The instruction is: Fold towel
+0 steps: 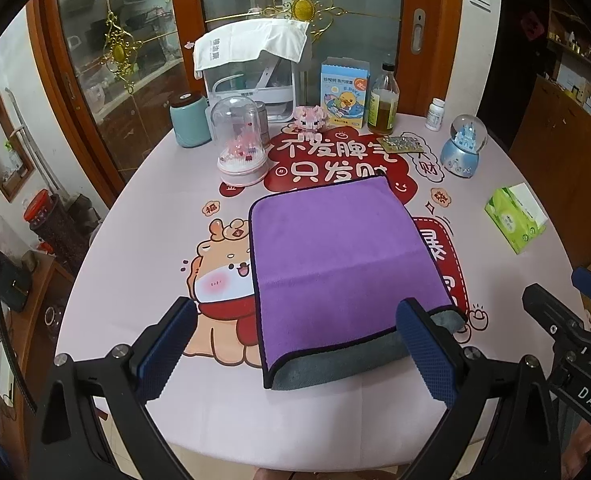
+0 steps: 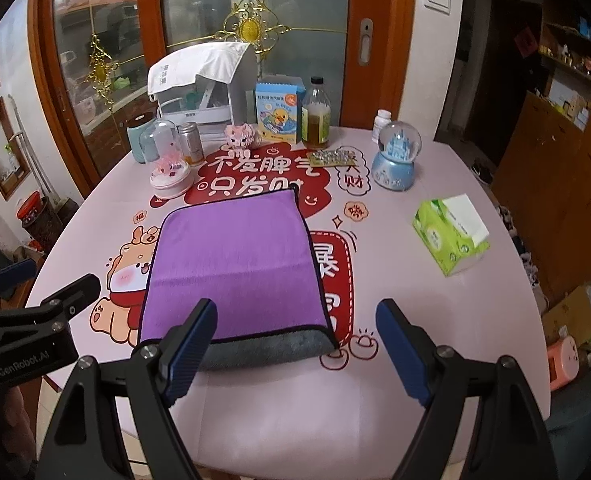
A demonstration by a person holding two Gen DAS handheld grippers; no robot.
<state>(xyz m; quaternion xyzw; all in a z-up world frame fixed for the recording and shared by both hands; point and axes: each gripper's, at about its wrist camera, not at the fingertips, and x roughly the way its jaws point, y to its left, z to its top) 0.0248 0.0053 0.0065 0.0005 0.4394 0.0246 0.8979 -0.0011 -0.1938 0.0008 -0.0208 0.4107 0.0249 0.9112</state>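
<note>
Both tools hang just above the near edge of the tabletop (image 1: 135, 240), and neither carries anything: the left hand-held gripper (image 1: 295, 348) has its two blue, dimple-textured pads (image 1: 163, 352) spread wide apart, and the right hand-held gripper (image 2: 295, 348) is spread the same way, its ribbed blue pads (image 2: 191, 344) well clear of each other. Black arms of each tool run out of the bottom of its own view, so the hands that hold them stay hidden. Between and just beyond the fingers lies the towel (image 1: 335, 256), folded over on itself into a rough rectangle, plush purple on top with a dark stitched hem; a strip of its grey underside (image 2: 271, 350) sticks out along the near edge. In the left wrist view the right pad covers part of that grey strip, and in the right wrist view the left pad covers its near left corner. A faint crease crosses the purple face from left to right. The cloth hides much of the pink printed table cover, leaving a cartoon animal (image 1: 219, 276) on the left only partly seen and the red lettering cut off. Far behind stand a clear dome on a white base (image 1: 241, 140), a glass bottle of amber liquid (image 1: 382, 100) and a snow globe (image 1: 464, 144); a green tissue pack (image 2: 449, 232) lies to the right.
</note>
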